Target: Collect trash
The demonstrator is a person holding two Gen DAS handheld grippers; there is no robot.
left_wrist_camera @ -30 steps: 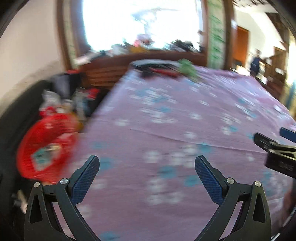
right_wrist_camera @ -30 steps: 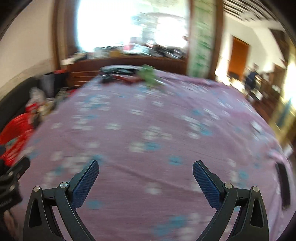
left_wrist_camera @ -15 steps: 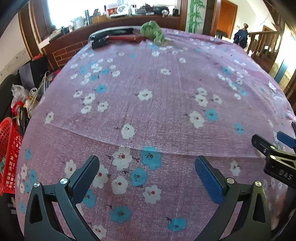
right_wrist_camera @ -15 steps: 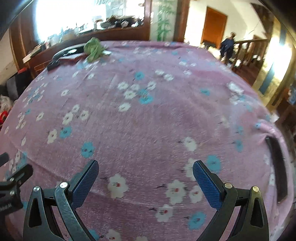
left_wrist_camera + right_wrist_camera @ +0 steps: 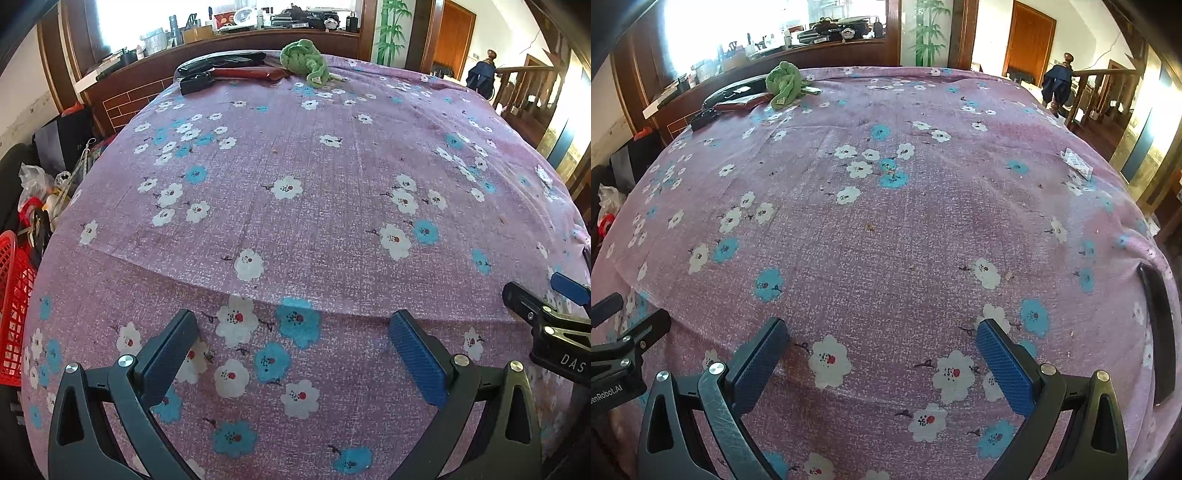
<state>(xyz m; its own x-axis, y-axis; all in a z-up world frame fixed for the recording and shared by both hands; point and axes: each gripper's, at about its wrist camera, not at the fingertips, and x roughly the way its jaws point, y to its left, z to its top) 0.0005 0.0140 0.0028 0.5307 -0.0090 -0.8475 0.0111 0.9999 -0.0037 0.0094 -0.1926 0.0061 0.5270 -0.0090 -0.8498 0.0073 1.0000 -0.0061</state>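
Purple flowered cloth (image 5: 332,206) covers one desk, filling both views. One red basket (image 5: 14,306) sits at the left edge of the left view. One green rag (image 5: 304,61) lies at the top, touching one dark red flat item (image 5: 247,73). One white wrapper (image 5: 1078,164) lies upper right in the right view. Left gripper (image 5: 291,354) and right gripper (image 5: 882,354) hover empty, fingers apart. Compared with a second ago, the views are sharp and sit closer to the cloth.

Red basket (image 5: 13,306) cut by edge

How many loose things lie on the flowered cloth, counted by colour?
Green: 1, the rag
Red: 1, the flat pack
Black: 1, the small case
White: 1, the packet
Total: 4
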